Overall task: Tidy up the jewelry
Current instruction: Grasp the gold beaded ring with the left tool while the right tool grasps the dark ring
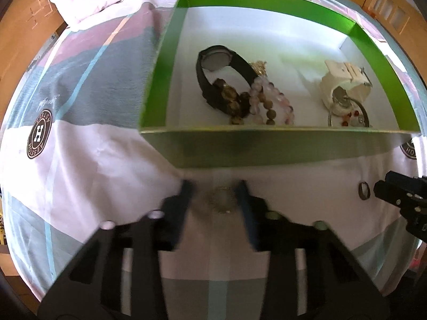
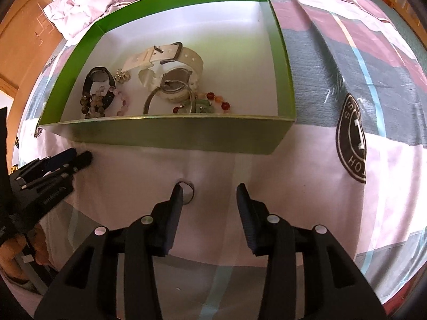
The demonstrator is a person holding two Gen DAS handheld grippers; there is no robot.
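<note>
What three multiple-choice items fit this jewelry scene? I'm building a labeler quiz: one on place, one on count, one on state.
1. Where does the ring lie?
A. in the green box
B. on the bedsheet outside the box
C. on a watch strap

2. How many watches are in the box?
A. one
B. two
C. four

3. How is the right gripper?
A. open, empty
B. shut on a bracelet
C. shut on the ring

Key:
1. B, the ring lies on the sheet in front of the box's near wall.
2. B, a black watch and a white watch.
3. A, its fingers stand apart, gripping nothing.
</note>
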